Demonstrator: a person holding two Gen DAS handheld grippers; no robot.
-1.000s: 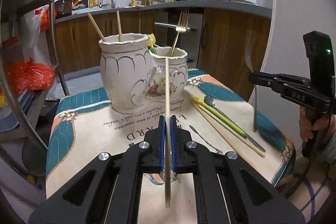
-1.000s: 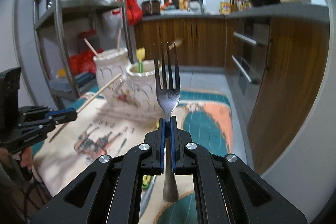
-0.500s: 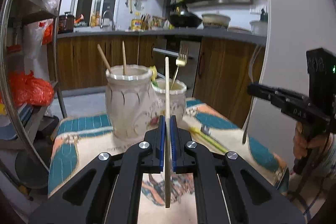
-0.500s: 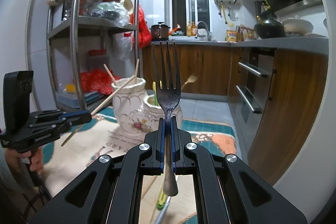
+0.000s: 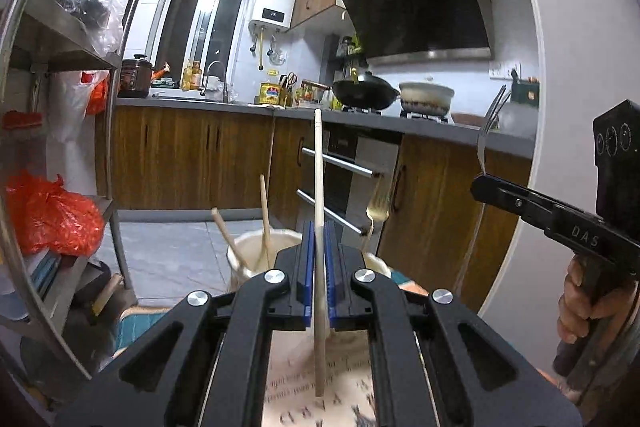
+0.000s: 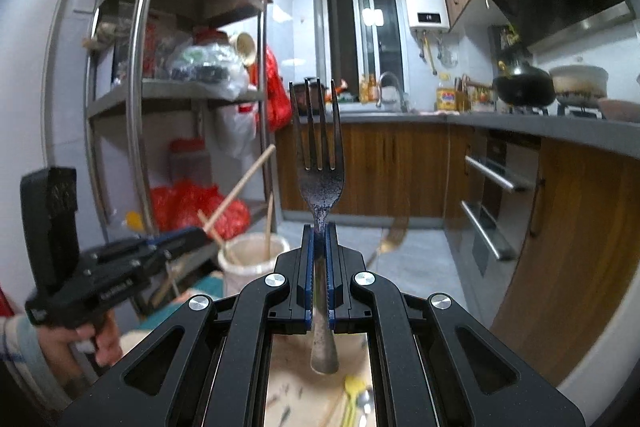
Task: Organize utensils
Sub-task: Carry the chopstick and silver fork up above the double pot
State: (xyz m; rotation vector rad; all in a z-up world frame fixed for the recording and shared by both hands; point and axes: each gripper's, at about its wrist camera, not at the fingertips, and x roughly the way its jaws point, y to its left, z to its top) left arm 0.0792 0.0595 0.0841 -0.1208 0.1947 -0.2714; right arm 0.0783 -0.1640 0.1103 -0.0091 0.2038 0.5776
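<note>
1. The left claw [image 5: 316,279] is pinching a single chopstick [image 5: 318,187] between its blue pads, the stick standing nearly upright with its lower end hanging free above the printed cloth [image 5: 340,403] on the worktop. The grip is a thin line of contact on a smooth round stick, so I judge it could swivel or slide down through the pads if the claw tips quickly.

2. Just beyond that claw stands the tall jar [image 5: 256,247], with two chopsticks already leaning in it. If the held stick goes in at an angle, it may knock against those two or catch the rim. The jar looks tall for its base, so a push at the rim could rock it.

3. Beside it, the smaller cup is almost wholly hidden behind the claw; only a gold fork [image 5: 376,205] sticks up from it. Its position is hard to judge from here, which makes a blind drop risky.

4. The right claw [image 6: 319,275] is pressed together on the neck of a dark fork [image 6: 319,163], tines up, handle end dangling below. The heavy end sits above the grip, so it might pivot.

5. Both claws hover near the same pots; lowering together, they could collide.

6. Loose utensils, among them a yellow spoon [image 6: 352,391], lie on the cloth below and could be swept off.
</note>
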